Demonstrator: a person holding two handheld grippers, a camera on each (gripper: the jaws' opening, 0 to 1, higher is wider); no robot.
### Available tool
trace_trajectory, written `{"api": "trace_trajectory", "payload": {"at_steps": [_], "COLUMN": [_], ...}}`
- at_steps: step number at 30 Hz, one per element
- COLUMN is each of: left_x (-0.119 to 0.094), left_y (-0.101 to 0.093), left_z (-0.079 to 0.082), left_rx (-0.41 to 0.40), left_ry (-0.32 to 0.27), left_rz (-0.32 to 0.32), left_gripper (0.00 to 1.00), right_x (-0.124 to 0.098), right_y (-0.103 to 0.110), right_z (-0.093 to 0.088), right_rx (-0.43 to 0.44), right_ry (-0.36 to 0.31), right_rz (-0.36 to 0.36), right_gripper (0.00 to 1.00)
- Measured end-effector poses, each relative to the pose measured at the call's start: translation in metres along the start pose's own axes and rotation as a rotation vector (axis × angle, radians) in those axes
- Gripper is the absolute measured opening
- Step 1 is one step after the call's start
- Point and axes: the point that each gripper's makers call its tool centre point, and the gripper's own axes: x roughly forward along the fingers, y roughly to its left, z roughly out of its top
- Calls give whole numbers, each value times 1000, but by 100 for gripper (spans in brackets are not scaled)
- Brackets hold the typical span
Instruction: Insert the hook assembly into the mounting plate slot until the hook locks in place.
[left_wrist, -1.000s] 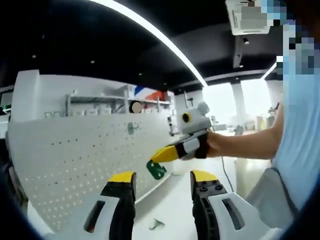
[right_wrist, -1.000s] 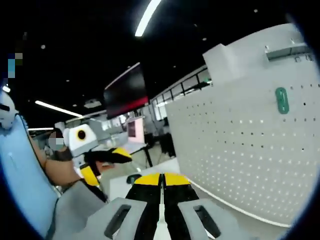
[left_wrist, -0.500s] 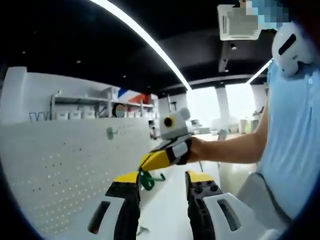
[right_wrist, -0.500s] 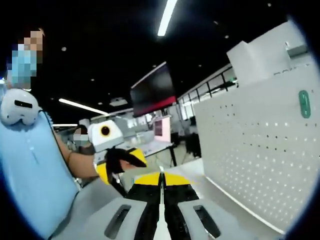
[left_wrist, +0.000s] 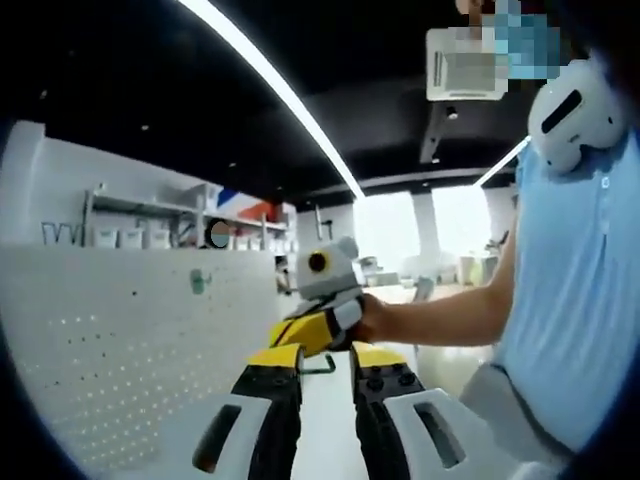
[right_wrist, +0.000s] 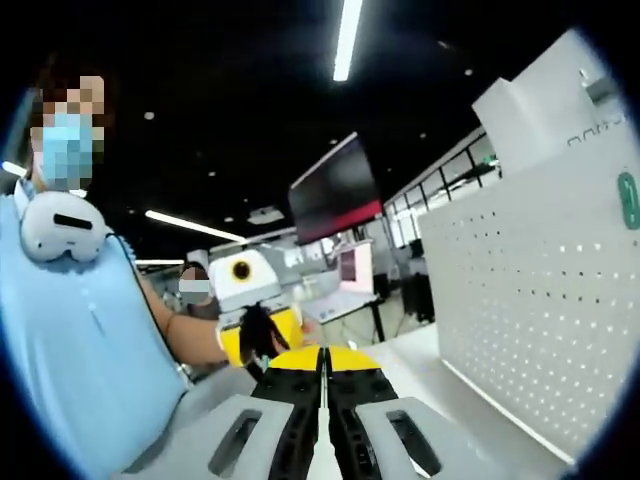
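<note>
In the left gripper view, the left gripper (left_wrist: 325, 368), with black jaws tipped in yellow, stands narrowly parted with nothing seated between the pads. The thin dark green hook assembly (left_wrist: 318, 367) lies in that gap, just beyond the tips, its long axis running crosswise to the left jaws. The right gripper (left_wrist: 290, 337) enters from the right, its yellow tips closed at the hook's near end; a firm grasp is likely but cannot be confirmed. In the right gripper view, the right gripper (right_wrist: 322, 352) shows both jaws pressed together, and the hook itself is hidden there. The white perforated mounting plate (left_wrist: 110, 350) stands to the left and beyond both tools, well apart from the hook, carrying a small green fitting (left_wrist: 197, 283). The plate (right_wrist: 540, 300) lies rightward of the right jaws.
</note>
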Motion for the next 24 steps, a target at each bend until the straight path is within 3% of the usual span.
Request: {"api": "trace_trajectory", "payload": {"at_steps": [7,24], "left_x": [-1,2], "left_y": [-5,-18], "left_z": [6,2], "left_rx": [-43,-66], "left_ry": [-41,-19], "left_rz": [-47,-120], "left_gripper": [12,9], "right_x": [0,4], "right_y": [7,22], "right_z": [4,7], "right_rx": [4,-17], "right_ry": [-16,-16], "right_rz": [34,98], "right_gripper": [0,0]}}
